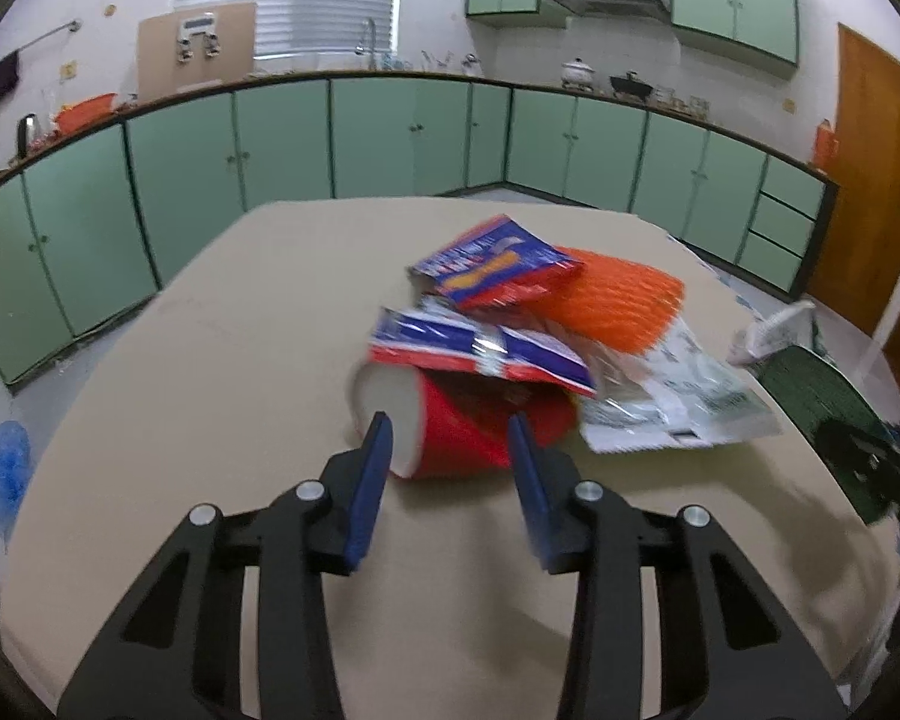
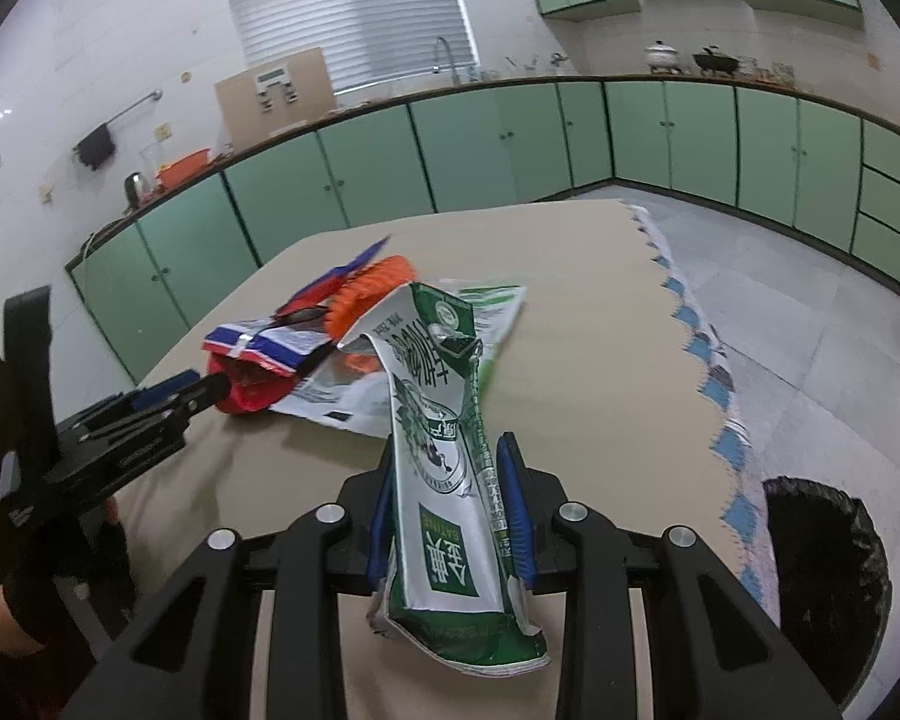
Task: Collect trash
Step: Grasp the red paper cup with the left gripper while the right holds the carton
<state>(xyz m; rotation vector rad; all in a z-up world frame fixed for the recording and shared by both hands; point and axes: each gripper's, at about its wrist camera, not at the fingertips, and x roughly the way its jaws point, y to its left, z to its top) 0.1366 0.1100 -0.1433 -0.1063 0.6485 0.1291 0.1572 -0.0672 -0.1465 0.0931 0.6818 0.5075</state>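
Right wrist view: my right gripper (image 2: 450,501) is clamped on a flattened green milk carton (image 2: 444,468), lifted above the tabletop (image 2: 600,324).
My left gripper (image 1: 450,450) is spread apart around a red cup (image 1: 462,426) lying on its side under blue wrappers (image 1: 480,348) and orange netting (image 1: 618,300). A black-lined bin (image 2: 822,570) stands beside the tabletop.
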